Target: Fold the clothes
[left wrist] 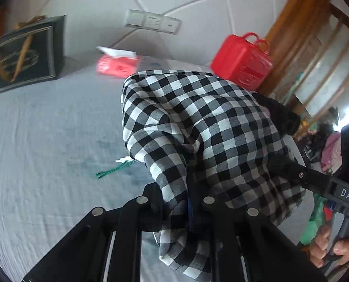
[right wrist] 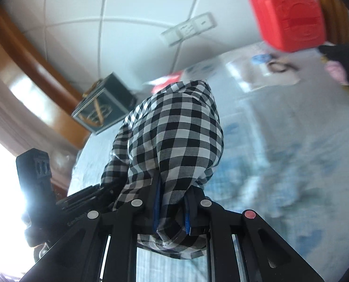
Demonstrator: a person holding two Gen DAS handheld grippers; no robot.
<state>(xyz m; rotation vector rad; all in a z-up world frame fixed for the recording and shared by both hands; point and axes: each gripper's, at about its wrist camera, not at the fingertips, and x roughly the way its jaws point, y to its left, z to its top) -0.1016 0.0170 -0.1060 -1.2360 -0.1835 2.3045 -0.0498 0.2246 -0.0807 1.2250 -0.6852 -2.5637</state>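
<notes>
I'm holding the shirt [left wrist: 198, 127] up w/ both grippers, left [left wrist: 184, 202] & right [right wrist: 172, 211], pinched tight on it; no fold done yet, I think.

grey bed [left wrist: 45, 141], tissue pack [left wrist: 117, 64], red case [left wrist: 242, 67]

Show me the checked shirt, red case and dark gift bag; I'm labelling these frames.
checked shirt [left wrist: 198, 122]: left wrist view, on its draped middle.
red case [left wrist: 242, 63]: left wrist view, on its front face.
dark gift bag [left wrist: 21, 56]: left wrist view, on its printed front.
</notes>
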